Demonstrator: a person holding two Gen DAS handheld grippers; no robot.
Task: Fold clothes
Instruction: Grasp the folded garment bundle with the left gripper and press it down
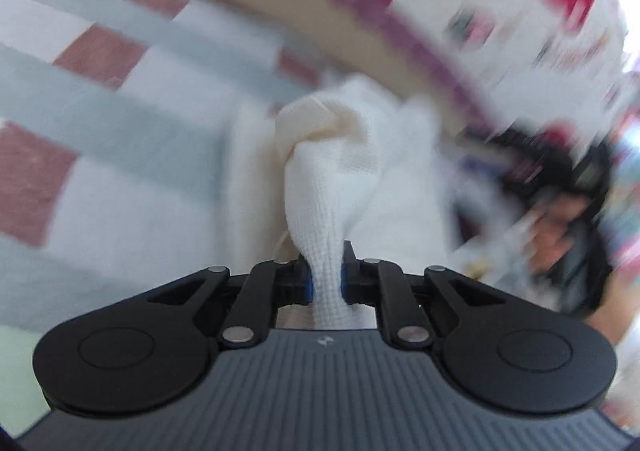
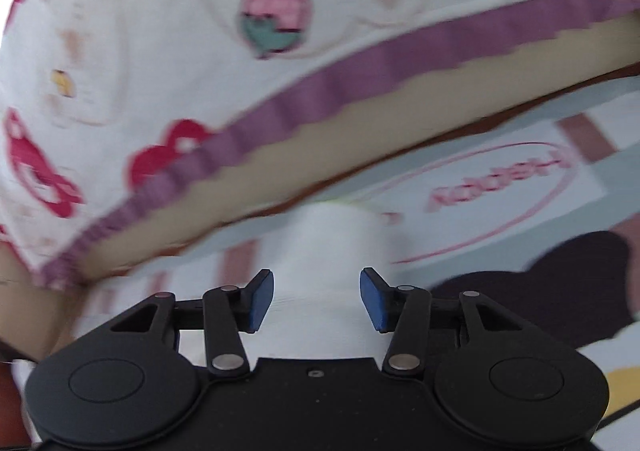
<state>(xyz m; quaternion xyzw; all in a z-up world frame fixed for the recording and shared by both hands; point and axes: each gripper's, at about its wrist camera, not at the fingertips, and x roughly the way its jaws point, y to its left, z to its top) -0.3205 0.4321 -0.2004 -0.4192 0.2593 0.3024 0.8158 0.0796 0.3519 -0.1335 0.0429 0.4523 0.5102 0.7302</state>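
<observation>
While blur obscures the background:
Left gripper (image 1: 326, 271): pinching bunched white cloth (image 1: 340, 179); lower end hidden.
Right gripper (image 2: 317, 299): spread, empty, over white fabric (image 2: 328, 251), outline unclear.

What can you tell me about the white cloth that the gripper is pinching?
The white cloth looks like soft woven fabric with a fine waffle-like texture. The left gripper is shut on a bunched part of it, so it rises from the jaws in a twisted fold with a creamy, knot-like lump at the top. More of it spreads out blurred behind, over the checked sheet. In the right wrist view, a white patch lies ahead of the open right gripper, untouched.
</observation>
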